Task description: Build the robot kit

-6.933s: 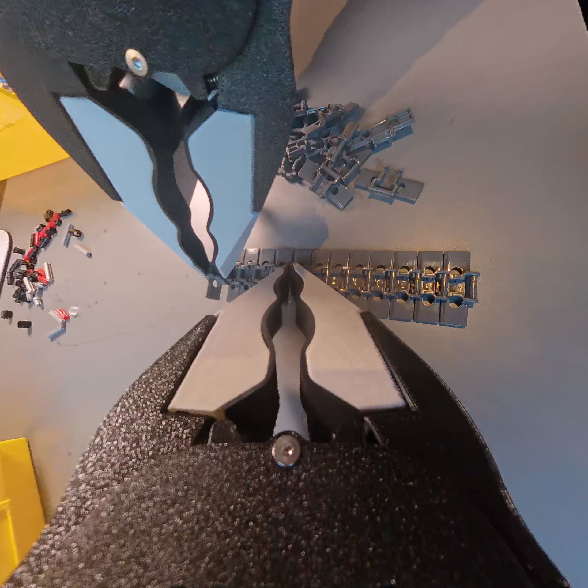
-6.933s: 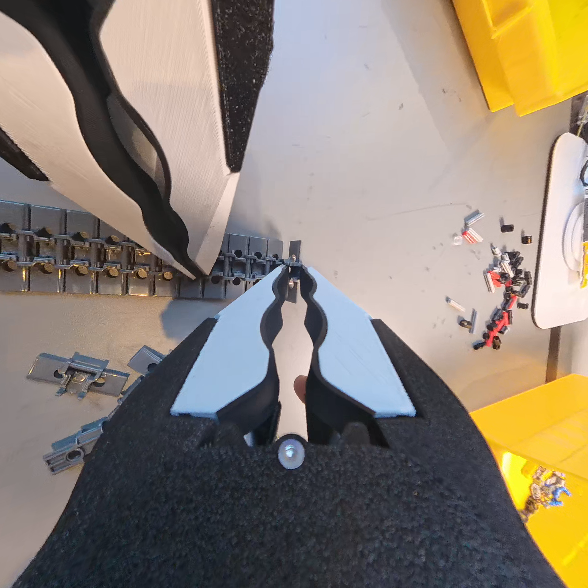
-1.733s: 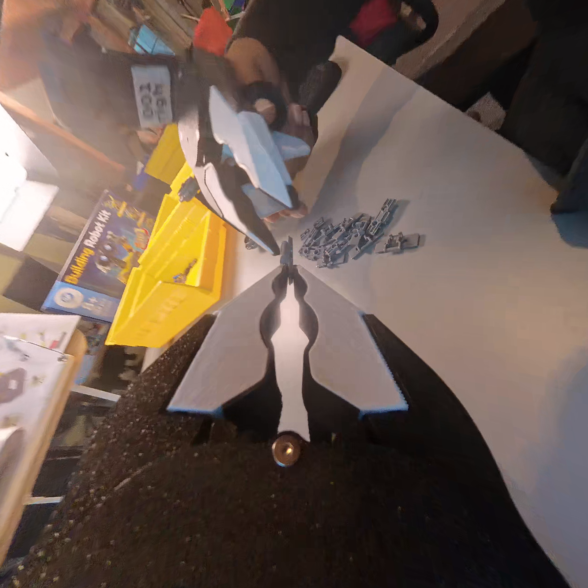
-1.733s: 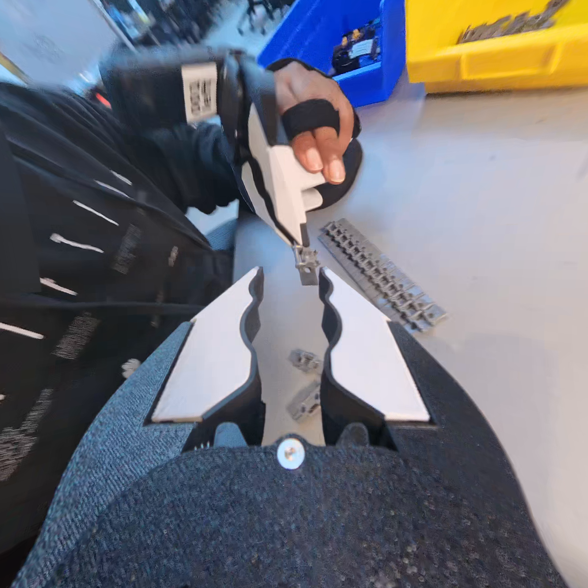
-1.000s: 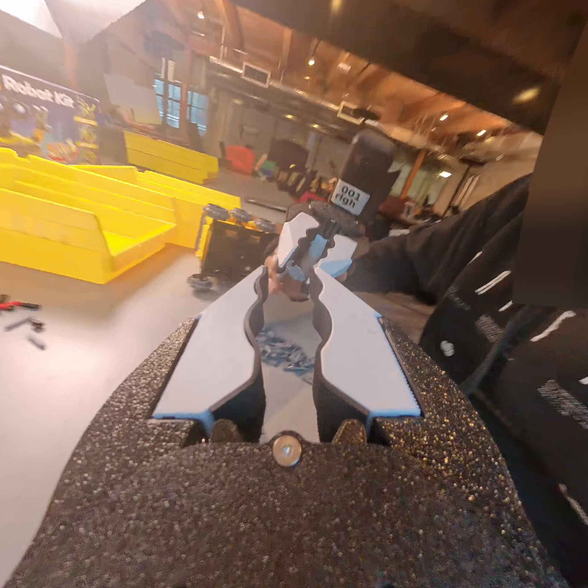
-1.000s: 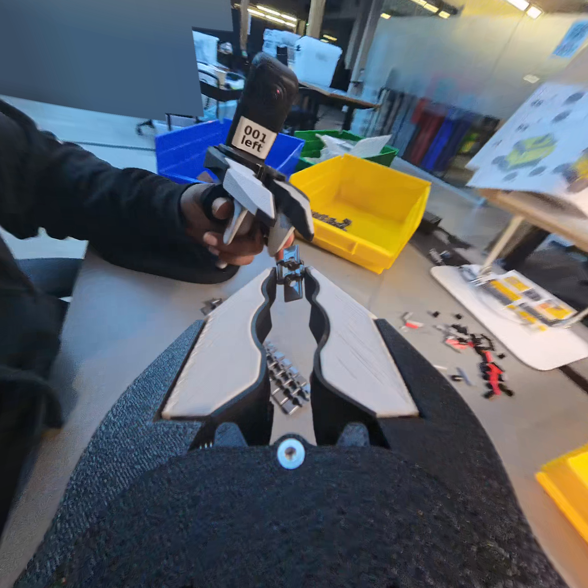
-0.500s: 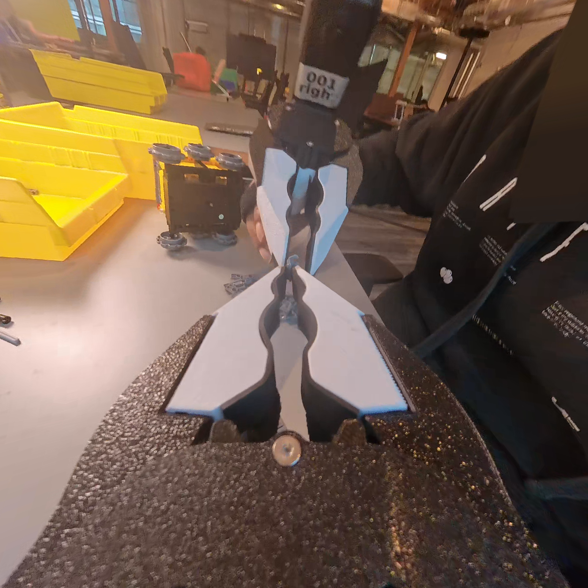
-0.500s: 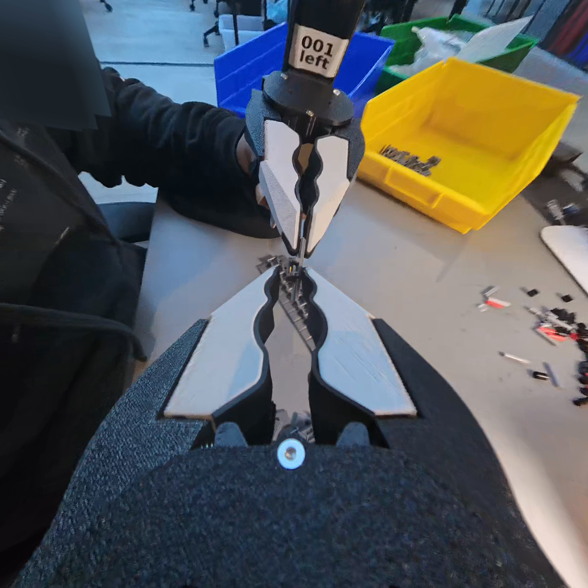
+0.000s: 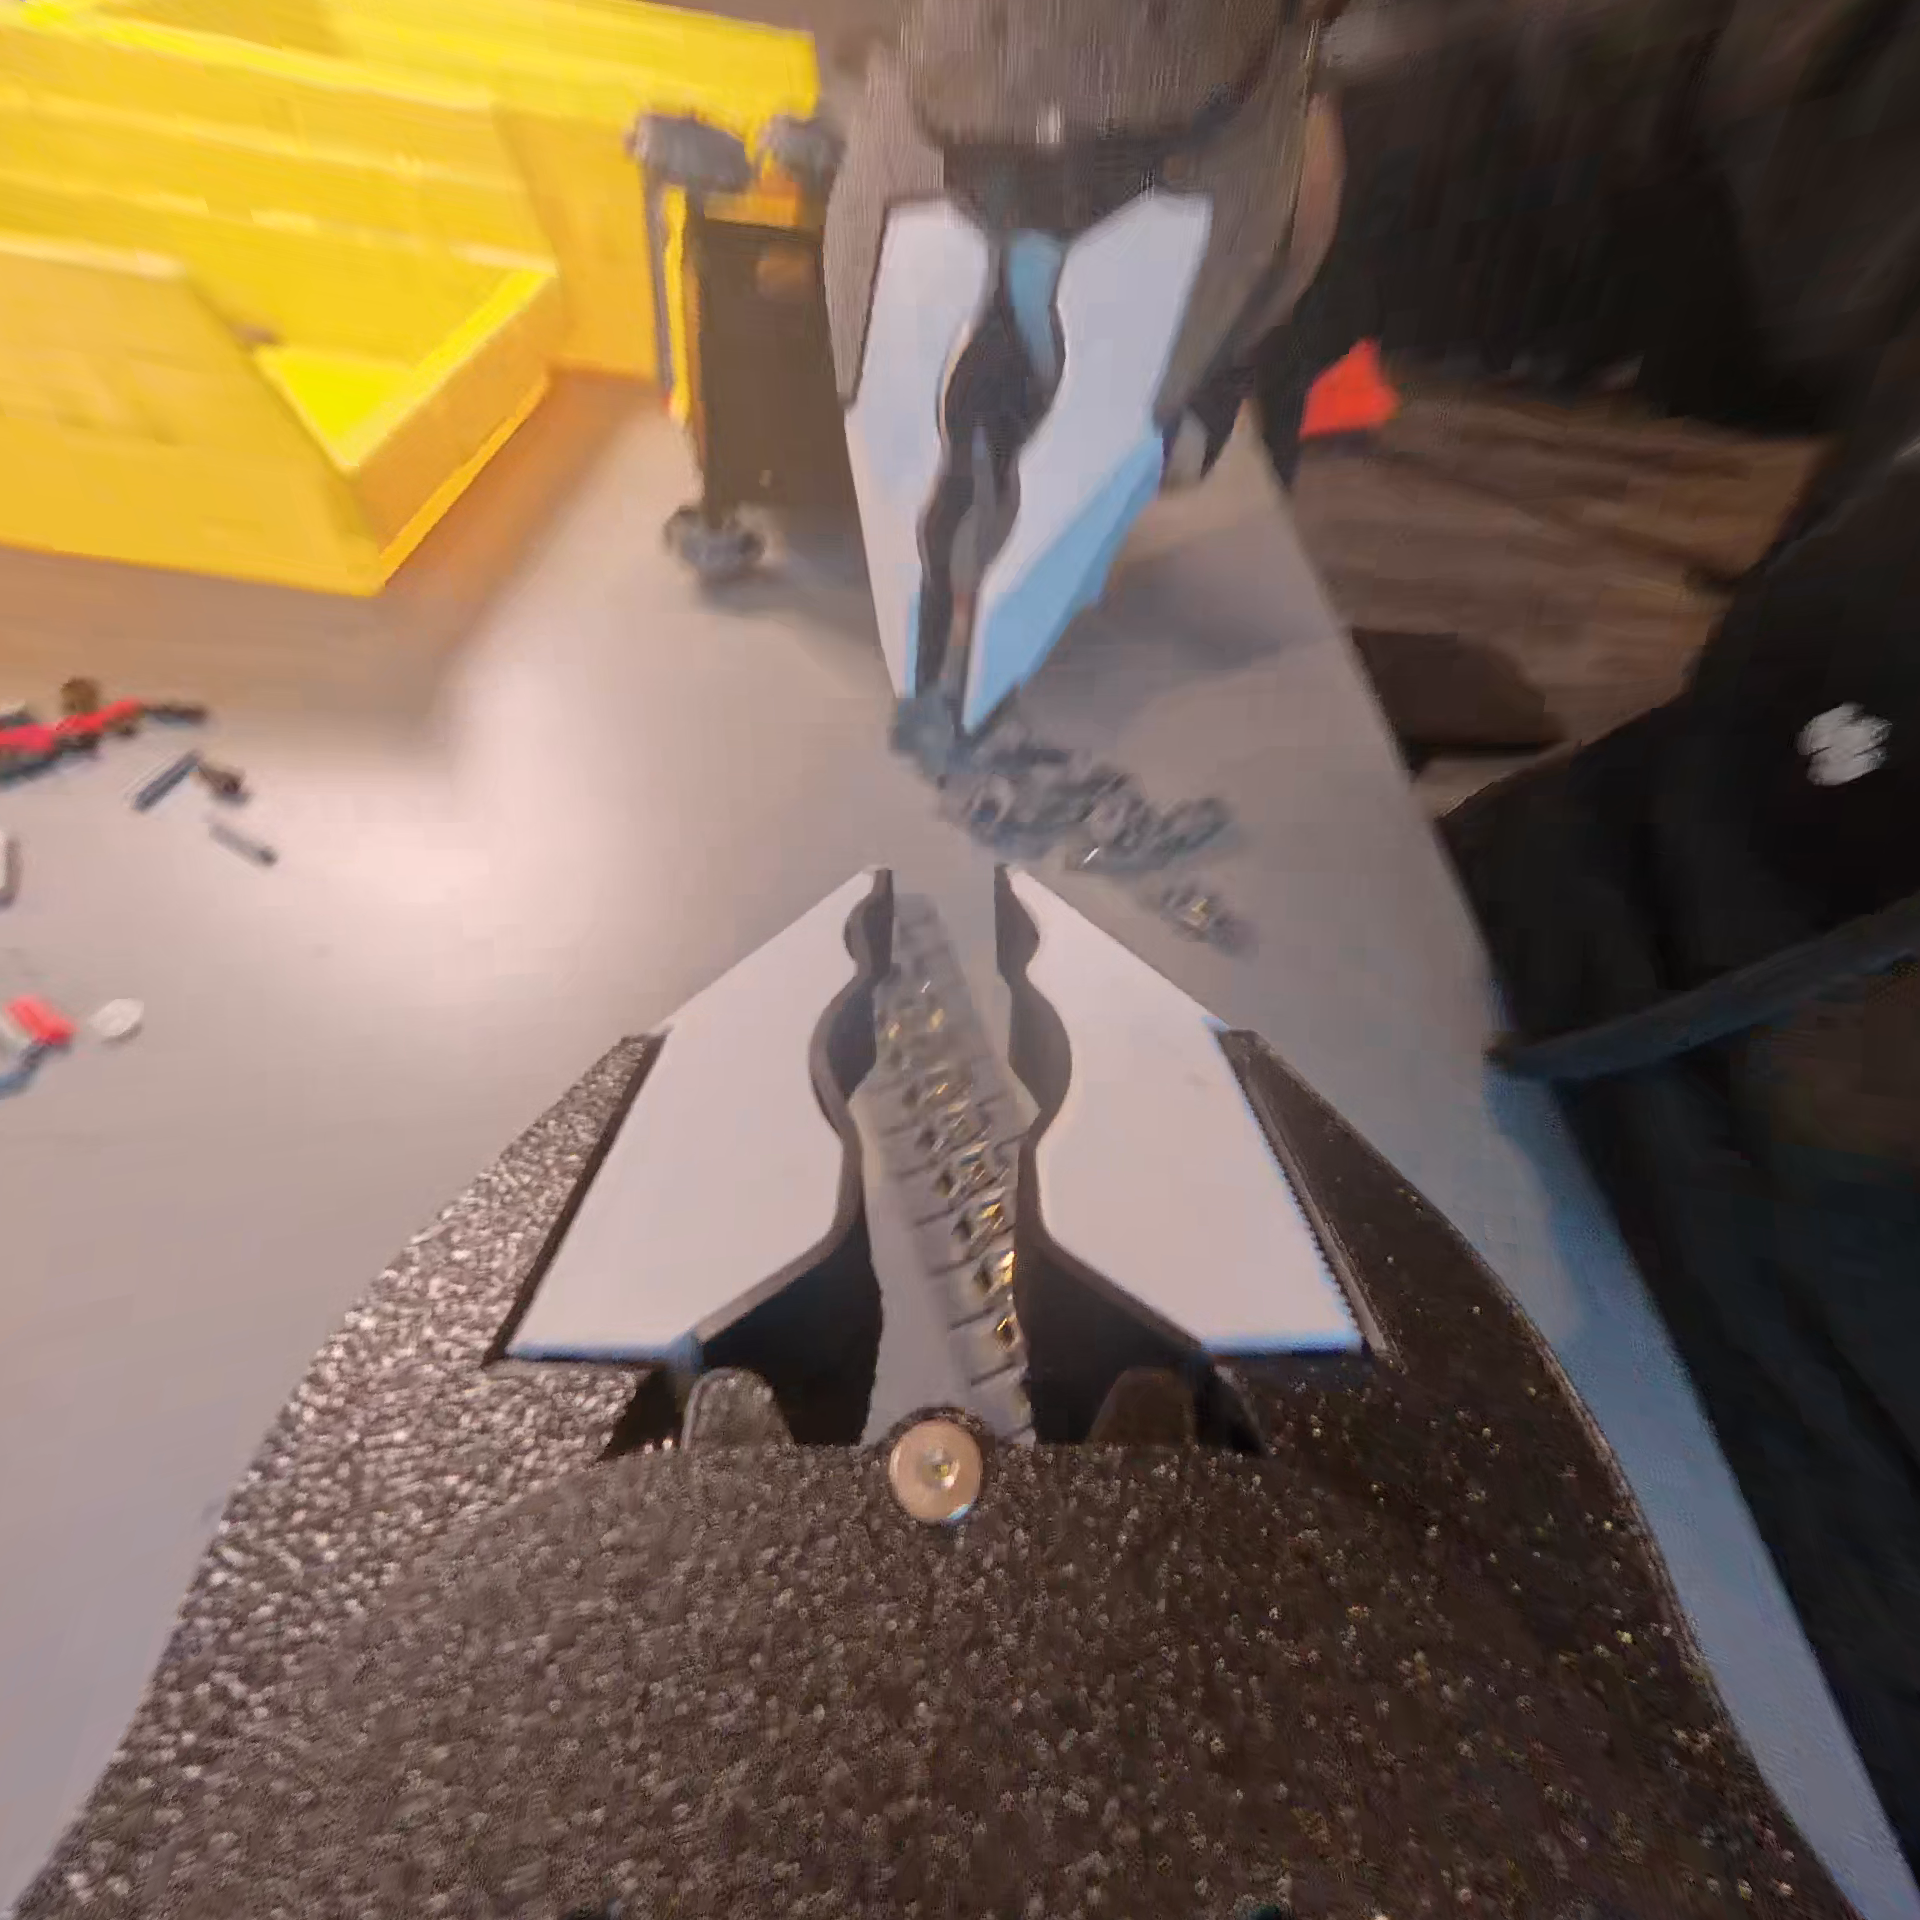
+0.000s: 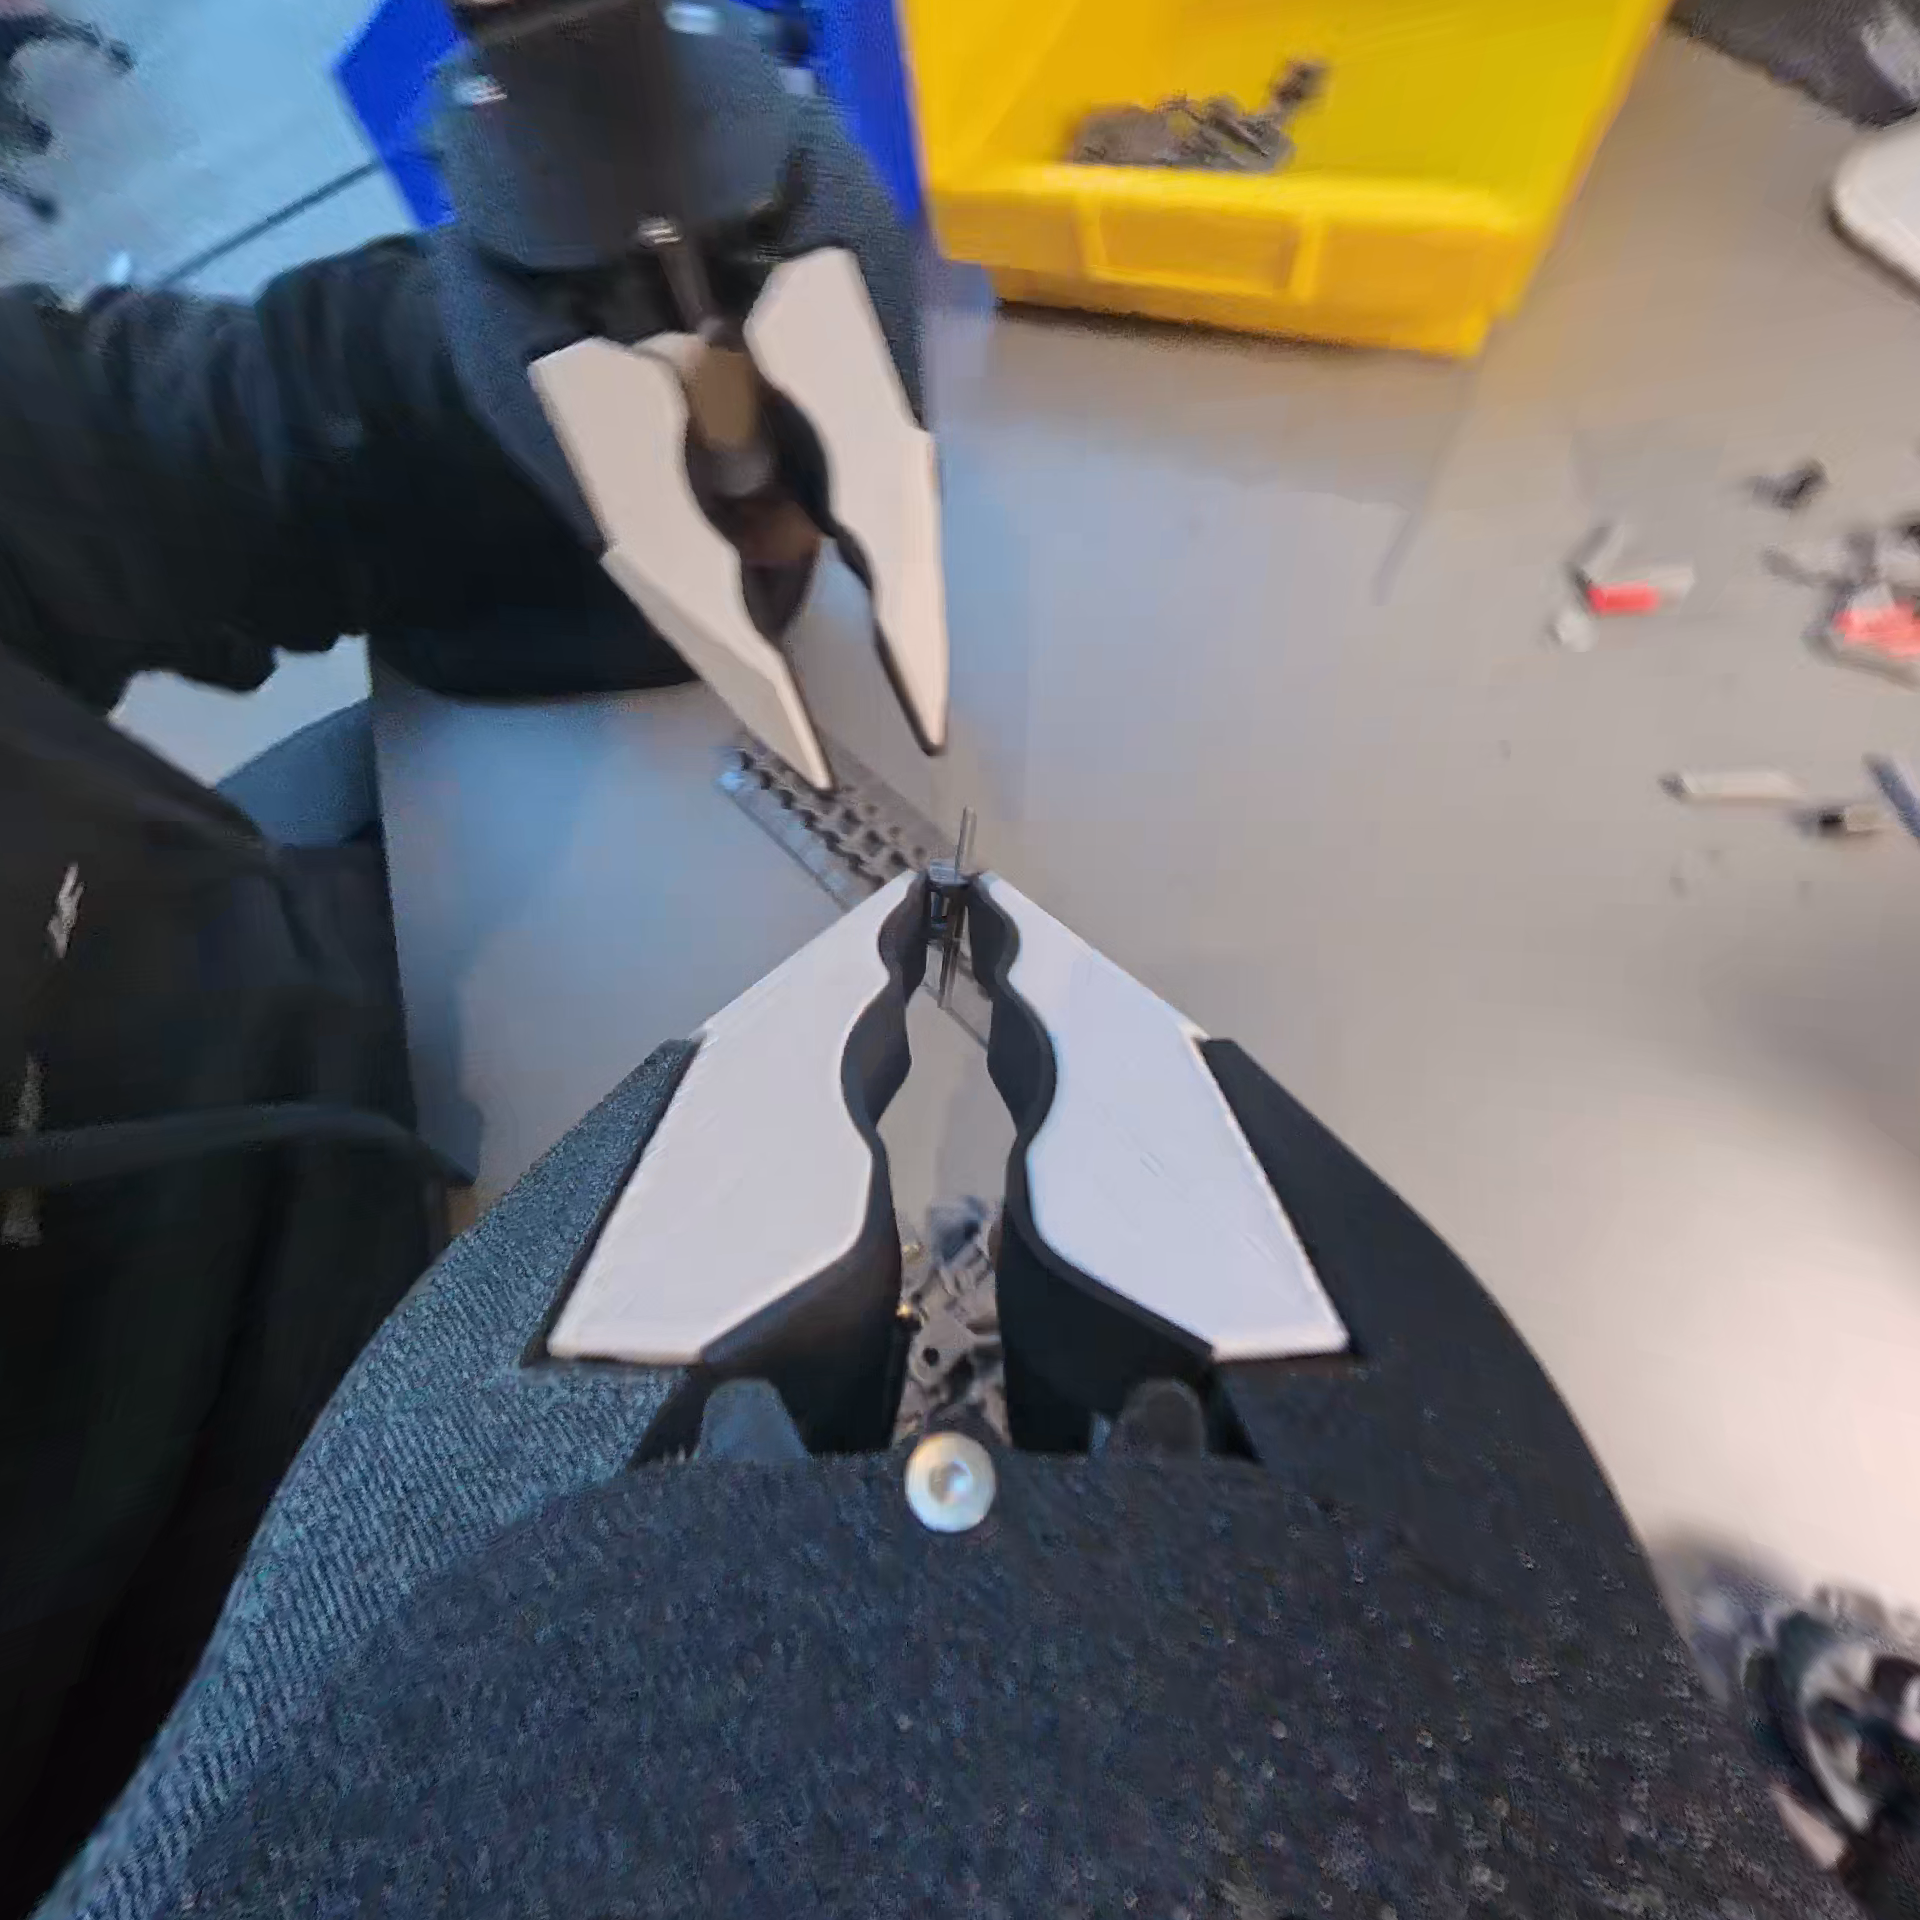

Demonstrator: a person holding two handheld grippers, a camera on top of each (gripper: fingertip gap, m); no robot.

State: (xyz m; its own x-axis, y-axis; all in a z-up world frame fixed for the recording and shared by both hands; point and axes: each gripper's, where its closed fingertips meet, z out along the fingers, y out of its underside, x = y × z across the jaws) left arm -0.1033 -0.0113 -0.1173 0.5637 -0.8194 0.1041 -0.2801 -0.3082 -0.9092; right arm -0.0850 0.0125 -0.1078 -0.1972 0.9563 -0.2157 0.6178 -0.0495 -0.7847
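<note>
My right tool (image 10: 948,881) was pinched shut on a small grey track link (image 10: 951,902), held on edge above the grey surface (image 10: 1351,831). My left tool (image 9: 940,883) stood with its fingers parted and nothing between them, hovering over the assembled grey track strip (image 9: 951,1122) lying on the surface. Just beyond lay a loose heap of grey links (image 9: 1081,816). Farther off were yellow bins (image 9: 260,343) and scattered red and black small parts (image 9: 94,727).

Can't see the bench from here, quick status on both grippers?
Left gripper open, empty, above the assembled track strip. Right gripper shut on a grey track link. Nothing between them.
</note>
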